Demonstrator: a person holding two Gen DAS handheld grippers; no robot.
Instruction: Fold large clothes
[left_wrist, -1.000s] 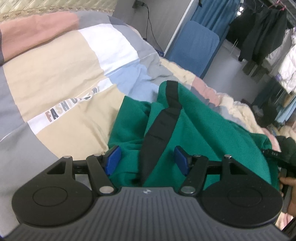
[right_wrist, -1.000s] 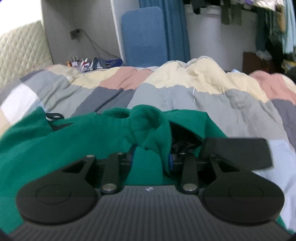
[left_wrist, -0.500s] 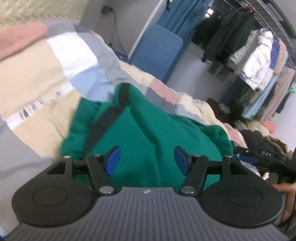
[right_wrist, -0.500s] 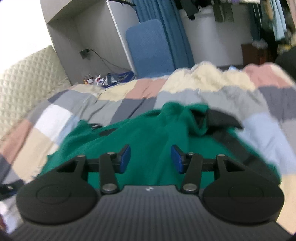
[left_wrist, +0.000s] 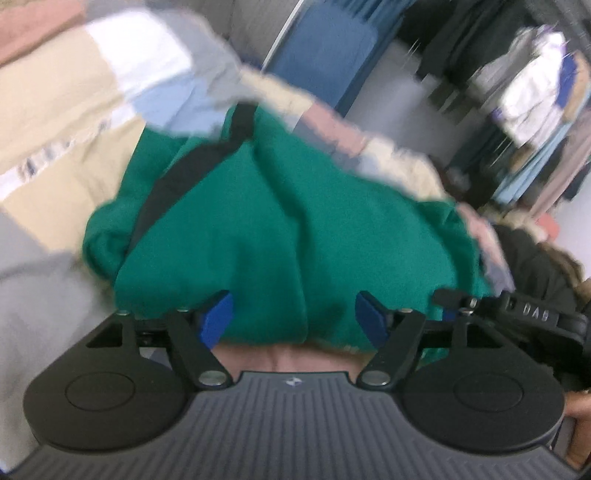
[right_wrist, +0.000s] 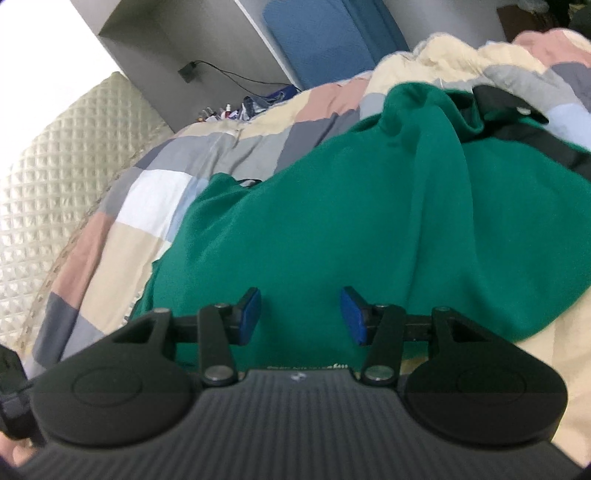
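The right gripper (right_wrist: 300, 317), clamped on a fold of the green garment (right_wrist: 369, 221) a second ago, now stands apart and empty above the cloth. The left gripper (left_wrist: 293, 317) widens further, its jaws opening, over the garment's near hem, the view blurred.

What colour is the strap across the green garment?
Black; the strap on the green garment shows best in the left wrist view.

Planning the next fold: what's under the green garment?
The green garment lies on the patchwork quilt, which shows around its edges. Whatever sits beneath its middle is covered.
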